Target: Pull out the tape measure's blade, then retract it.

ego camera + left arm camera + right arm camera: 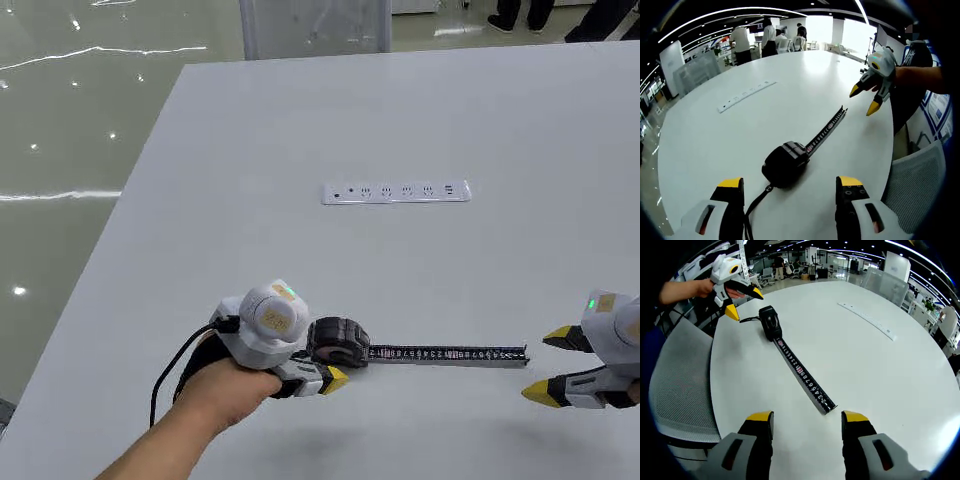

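Note:
A black tape measure [337, 342] lies on the white table [300, 150] near its front edge. Its blade [450, 353] is pulled out to the right and rests flat on the table. My left gripper [328, 362] is open just behind the case [786, 162], its yellow tips on either side without clasping it. My right gripper [540, 363] hovers open just beyond the blade's hooked end [827, 407], holding nothing. The blade [800, 372] runs from that end back to the case [770, 320], where the left gripper [745, 304] stands.
A white power strip [397, 191] lies in the middle of the table. A black strap [757, 205] trails from the case toward my left gripper. A grey mesh chair [680, 390] stands at the table's near edge. People stand far off behind the table [765, 35].

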`<state>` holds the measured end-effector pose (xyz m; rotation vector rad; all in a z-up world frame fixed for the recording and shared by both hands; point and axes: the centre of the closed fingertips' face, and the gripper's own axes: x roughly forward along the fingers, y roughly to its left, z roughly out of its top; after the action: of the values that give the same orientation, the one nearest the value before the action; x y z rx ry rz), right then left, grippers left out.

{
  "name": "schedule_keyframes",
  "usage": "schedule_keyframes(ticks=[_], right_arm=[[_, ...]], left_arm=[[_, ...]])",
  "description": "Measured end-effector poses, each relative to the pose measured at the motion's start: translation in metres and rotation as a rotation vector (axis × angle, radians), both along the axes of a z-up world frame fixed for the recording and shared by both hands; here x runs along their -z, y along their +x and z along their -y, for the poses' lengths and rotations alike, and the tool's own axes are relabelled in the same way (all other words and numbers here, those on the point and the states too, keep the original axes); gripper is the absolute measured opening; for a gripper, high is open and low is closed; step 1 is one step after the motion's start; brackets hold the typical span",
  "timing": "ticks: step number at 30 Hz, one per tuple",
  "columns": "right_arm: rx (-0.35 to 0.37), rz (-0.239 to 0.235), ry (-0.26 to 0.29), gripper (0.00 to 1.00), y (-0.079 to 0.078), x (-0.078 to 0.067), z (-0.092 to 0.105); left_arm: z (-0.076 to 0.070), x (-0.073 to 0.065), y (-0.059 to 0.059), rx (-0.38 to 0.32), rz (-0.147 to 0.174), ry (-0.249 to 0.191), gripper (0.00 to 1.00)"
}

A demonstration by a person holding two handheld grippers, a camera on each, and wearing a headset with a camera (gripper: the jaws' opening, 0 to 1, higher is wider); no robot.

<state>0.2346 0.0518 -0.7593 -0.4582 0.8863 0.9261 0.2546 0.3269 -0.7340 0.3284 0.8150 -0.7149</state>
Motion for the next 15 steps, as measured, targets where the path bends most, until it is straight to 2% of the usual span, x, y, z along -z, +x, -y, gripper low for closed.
schedule_keyframes(ticks=[8, 13, 15], right_arm=[[0.065, 0.011, 0.029, 0.61, -0.023, -0.017, -0.004], [0.092, 0.031, 0.040, 0.65, -0.035, -0.028, -0.008], [0.102, 0.031, 0.047, 0.66, -0.041, -0.032, -0.010]], left_arm=[[-0.006, -0.015, -0.015, -0.039, 0.009, -0.018, 0.75], [-0.012, -0.024, -0.025, -0.102, 0.010, -0.042, 0.77], [-0.013, -0.026, -0.032, -0.115, 0.002, -0.047, 0.77]])
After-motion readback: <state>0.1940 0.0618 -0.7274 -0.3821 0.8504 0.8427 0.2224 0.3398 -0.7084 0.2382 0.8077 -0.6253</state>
